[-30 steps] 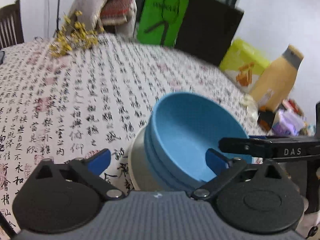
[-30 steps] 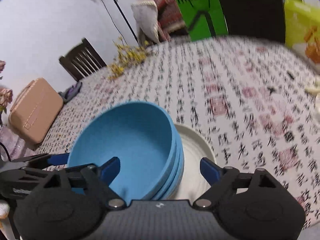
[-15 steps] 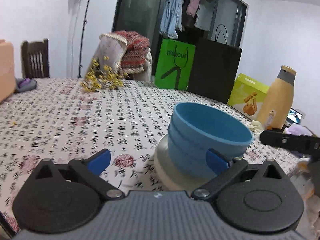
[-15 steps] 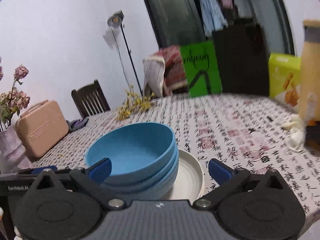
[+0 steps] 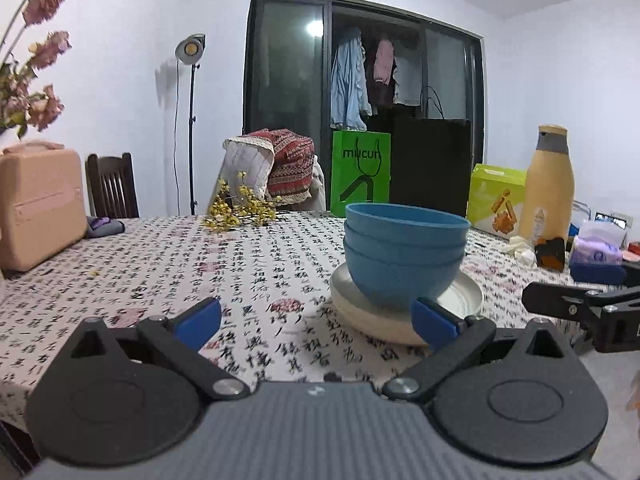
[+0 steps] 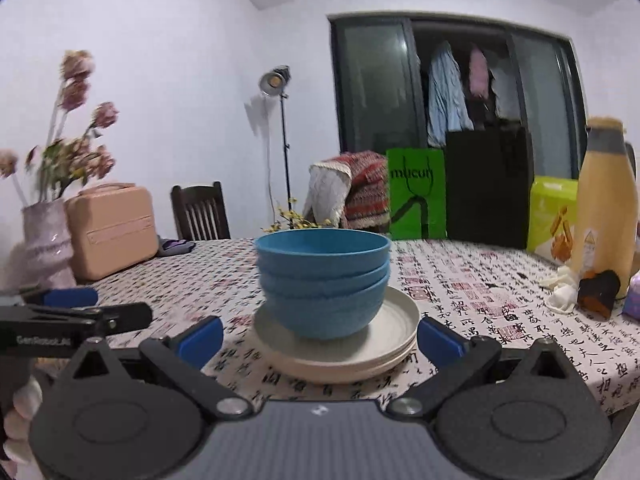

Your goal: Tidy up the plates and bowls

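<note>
Bowls [image 6: 322, 280], three blue ones nested, sit on stacked cream plates [image 6: 340, 344] on the table; left gripper [image 5: 316, 316] and right gripper [image 6: 320, 338] gape empty; stacking looks finished; next, back away.

The room is evenly and rather softly lit, with a cool violet cast on the white walls. A floor lamp [image 5: 190, 46] glows toward the camera and throws its own shadow on the wall just beside it. A small bright reflection [image 5: 315, 29] flares on the dark glass door. Both fisheye views bend straight lines strongly near the edges, with black corners. The right wrist view is slightly softer, and its dried flowers [image 6: 76, 128] are smeared with blur.
</note>
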{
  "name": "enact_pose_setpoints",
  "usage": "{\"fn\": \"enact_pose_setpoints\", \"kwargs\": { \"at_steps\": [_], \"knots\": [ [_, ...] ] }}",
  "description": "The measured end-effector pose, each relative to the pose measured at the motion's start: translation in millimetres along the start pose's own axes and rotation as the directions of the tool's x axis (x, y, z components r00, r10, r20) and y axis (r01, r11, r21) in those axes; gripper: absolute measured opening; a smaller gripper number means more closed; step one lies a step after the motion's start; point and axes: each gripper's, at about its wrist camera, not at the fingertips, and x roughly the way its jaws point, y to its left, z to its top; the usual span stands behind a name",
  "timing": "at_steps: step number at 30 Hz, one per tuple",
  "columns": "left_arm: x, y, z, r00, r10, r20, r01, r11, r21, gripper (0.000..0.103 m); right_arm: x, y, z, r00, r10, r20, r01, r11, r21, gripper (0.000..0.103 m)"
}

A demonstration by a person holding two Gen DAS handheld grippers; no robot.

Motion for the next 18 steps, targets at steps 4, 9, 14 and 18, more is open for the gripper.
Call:
{"fn": "enact_pose_setpoints", "kwargs": {
  "at_steps": [4, 9, 14, 18],
  "knots": [
    [-15.0, 3.8, -13.5, 1.0, 0.005, 0.013, -0.005, 1.0, -0.017, 0.103, -22.1, 10.1, -10.7, 1.0, 0.003, 0.025, -0.004, 1.0, 0.019, 0.103],
    [-32.0, 5.3, -30.4, 1.0, 0.009, 0.025, -0.008, 1.0, -0.024, 0.103, -39.9, 16.8, -26.9, 0.999, -0.014, 0.034, 0.013, 0.999, 0.029, 0.103],
    [-48.2, 0.3, -38.7, 0.998, -0.002, 0.059, 0.002, 1.0, 0.014, 0.103, -46.8, 12.6, -35.4, 0.998, -0.055, 0.038, 0.054, 0.998, 0.041, 0.103],
    [-49.9, -5.1, -44.0, 0.998, -0.011, 0.066, 0.009, 0.999, 0.039, 0.103, -48.1, 14.4, -36.5, 0.998, -0.052, 0.043, 0.05, 0.998, 0.045, 0.103]
  ]
}}
